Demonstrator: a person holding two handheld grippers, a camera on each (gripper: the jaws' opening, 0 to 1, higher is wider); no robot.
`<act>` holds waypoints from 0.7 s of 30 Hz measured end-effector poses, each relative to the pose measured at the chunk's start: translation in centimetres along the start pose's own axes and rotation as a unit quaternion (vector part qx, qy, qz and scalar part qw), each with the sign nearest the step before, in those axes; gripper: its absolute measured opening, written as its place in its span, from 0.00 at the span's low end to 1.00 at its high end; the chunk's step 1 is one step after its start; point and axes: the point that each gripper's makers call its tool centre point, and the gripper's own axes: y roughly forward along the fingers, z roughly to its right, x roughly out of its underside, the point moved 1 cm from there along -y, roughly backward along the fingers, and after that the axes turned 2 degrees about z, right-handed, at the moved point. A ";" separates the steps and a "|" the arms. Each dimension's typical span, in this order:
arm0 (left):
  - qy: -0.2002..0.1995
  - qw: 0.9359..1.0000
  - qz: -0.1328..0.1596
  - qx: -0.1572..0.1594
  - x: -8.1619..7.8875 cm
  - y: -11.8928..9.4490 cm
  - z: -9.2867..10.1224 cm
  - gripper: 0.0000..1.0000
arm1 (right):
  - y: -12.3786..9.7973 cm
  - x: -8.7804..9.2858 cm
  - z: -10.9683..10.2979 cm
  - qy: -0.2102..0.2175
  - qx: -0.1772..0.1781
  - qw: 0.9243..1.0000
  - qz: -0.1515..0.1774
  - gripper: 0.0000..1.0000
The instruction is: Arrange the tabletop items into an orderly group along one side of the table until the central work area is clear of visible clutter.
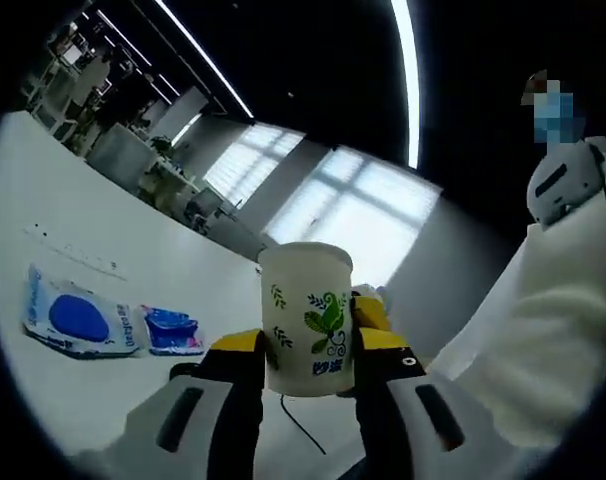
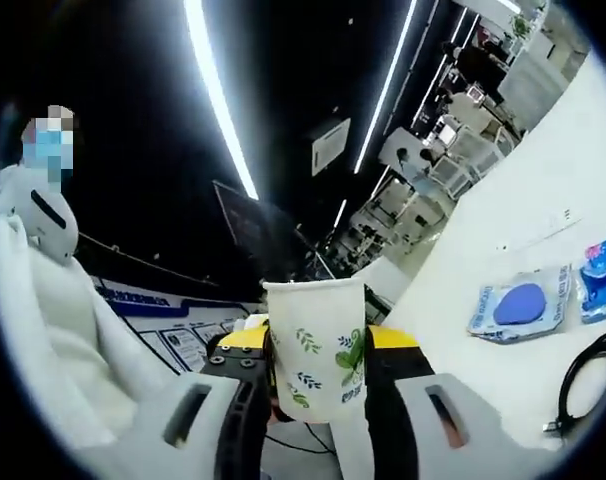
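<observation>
Each gripper, left gripper (image 1: 305,372) and right gripper (image 2: 318,378), clamps a leaf-printed paper cup (image 1: 306,319) (image 2: 316,345); cup bases are hidden between jaws.

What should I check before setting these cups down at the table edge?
1. Left gripper closed on its cup: ok, jaws press both sides.
2. Right gripper closed on its cup: ok.
3. Cups upright: ok relative to the jaws; true tilt cannot tell, since both views roll.
4. Cups empty: cannot tell, the insides are hidden.
5. Drop zone free: not ok near the blue packets and black cable on the table.
6. Person in white clear of the path: cannot tell.
</observation>
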 end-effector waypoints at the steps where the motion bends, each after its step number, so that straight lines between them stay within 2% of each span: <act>1: 0.002 1.000 -0.002 0.000 0.0 0.0 0.2 0.34 | 0.0 0.0 -0.2 -0.004 -0.001 1.000 0.001 0.33; 3: 0.042 0.999 -0.006 -0.007 -0.2 -0.1 0.2 0.35 | -0.1 -0.1 -0.5 -0.036 0.002 0.999 0.002 0.33; 4: 0.059 0.998 -0.010 -0.013 -0.1 -0.1 -0.1 0.35 | -0.2 -0.3 -0.2 -0.053 0.016 0.998 0.001 0.33; 6: 0.071 0.997 -0.024 -0.023 0.1 -0.2 -0.3 0.35 | -0.6 -0.7 0.2 -0.061 0.031 0.998 0.003 0.33; 7: 0.077 0.996 -0.037 -0.031 0.3 -0.4 -0.6 0.37 | -0.9 -1.2 0.4 -0.067 0.037 0.997 0.011 0.33; 8: 0.102 0.992 -0.054 -0.052 0.2 -0.7 -1.3 0.40 | -1.3 -1.8 0.4 -0.071 0.041 0.996 0.020 0.33; 9: 0.140 0.986 -0.061 -0.070 -0.4 -1.0 -1.6 0.45 | -1.7 -2.3 0.2 -0.076 0.042 0.996 0.024 0.33; 11: 0.171 0.981 -0.055 -0.075 -1.7 -1.3 -1.1 0.50 | -2.3 -3.1 0.3 -0.118 0.052 0.992 0.016 0.34; 13: 0.197 0.977 -0.030 -0.071 -3.9 -1.5 0.1 0.50 | -2.7 -3.4 0.3 -0.158 0.062 0.986 -0.008 0.34; 14: 0.219 0.973 -0.026 -0.064 -5.0 -2.0 0.4 0.49 | -2.8 -3.4 0.3 -0.176 0.061 0.982 -0.019 0.34; 16: 0.250 0.966 -0.027 -0.060 -6.0 -2.0 1.1 0.45 | -2.8 -3.2 0.3 -0.194 0.062 0.978 -0.040 0.34; 17: 0.276 0.959 -0.040 -0.054 -6.4 -1.8 1.8 0.43 | -2.8 -3.1 0.5 -0.199 0.062 0.977 -0.048 0.34; 18: 0.292 0.954 -0.047 -0.050 -6.5 -1.6 2.2 0.41 | -2.7 -3.1 0.5 -0.197 0.062 0.977 -0.049 0.34; 20: 0.329 0.940 -0.076 -0.038 -6.5 -0.8 3.4 0.42 | -2.5 -2.8 0.7 -0.205 0.062 0.975 -0.064 0.34; 21: 0.340 0.936 -0.084 -0.032 -6.4 -0.5 3.8 0.43 | -2.4 -2.5 0.9 -0.215 0.063 0.972 -0.075 0.34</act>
